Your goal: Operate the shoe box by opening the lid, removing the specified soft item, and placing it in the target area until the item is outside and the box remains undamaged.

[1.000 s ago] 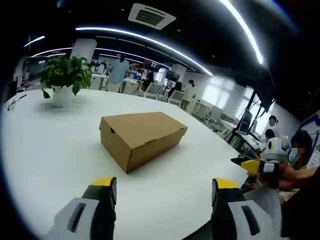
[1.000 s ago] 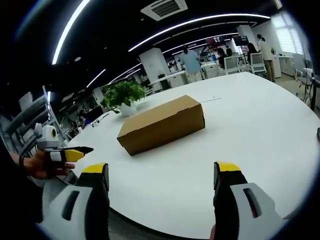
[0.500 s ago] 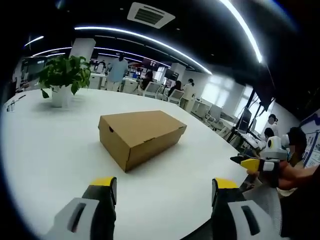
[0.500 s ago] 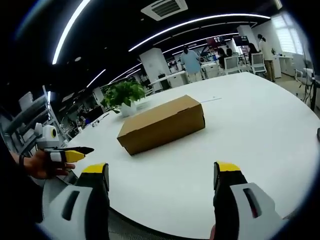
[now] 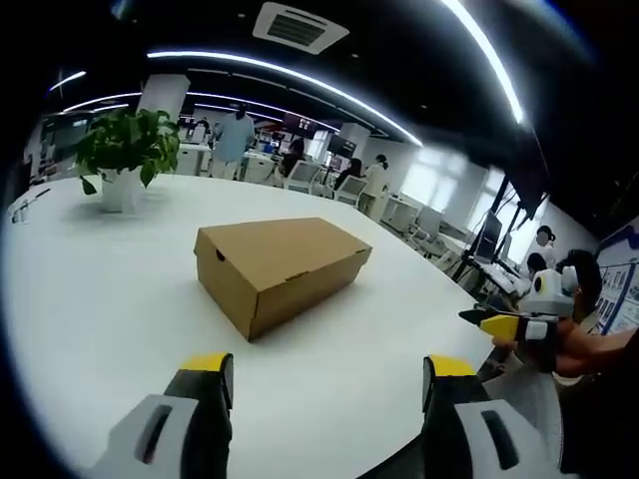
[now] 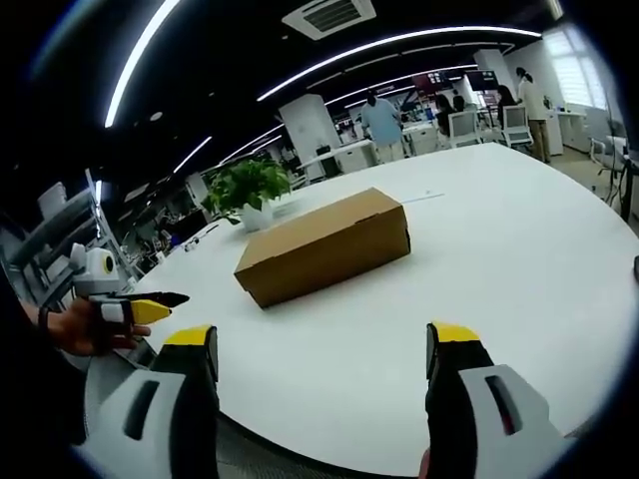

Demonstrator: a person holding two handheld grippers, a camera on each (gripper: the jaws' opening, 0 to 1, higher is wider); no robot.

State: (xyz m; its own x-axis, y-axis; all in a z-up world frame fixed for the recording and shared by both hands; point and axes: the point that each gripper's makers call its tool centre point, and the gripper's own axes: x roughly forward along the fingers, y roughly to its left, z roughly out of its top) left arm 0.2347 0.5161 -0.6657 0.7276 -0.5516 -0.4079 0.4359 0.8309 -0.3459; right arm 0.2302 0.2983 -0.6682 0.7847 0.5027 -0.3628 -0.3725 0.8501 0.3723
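Sitting shut on the counter (image 5: 90, 299), the box (image 5: 280, 271) lies well ahead between both spread, empty tongs (image 5: 324, 384), long axis slanting, left tongs seemingly nearer than right tongs (image 6: 324, 384).

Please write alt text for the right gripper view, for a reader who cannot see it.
A closed brown cardboard shoe box sits on a large white table, lid on, with a potted plant behind it. The right gripper is open in the foreground, short of the box; the left gripper, held in a hand, enters from the left.
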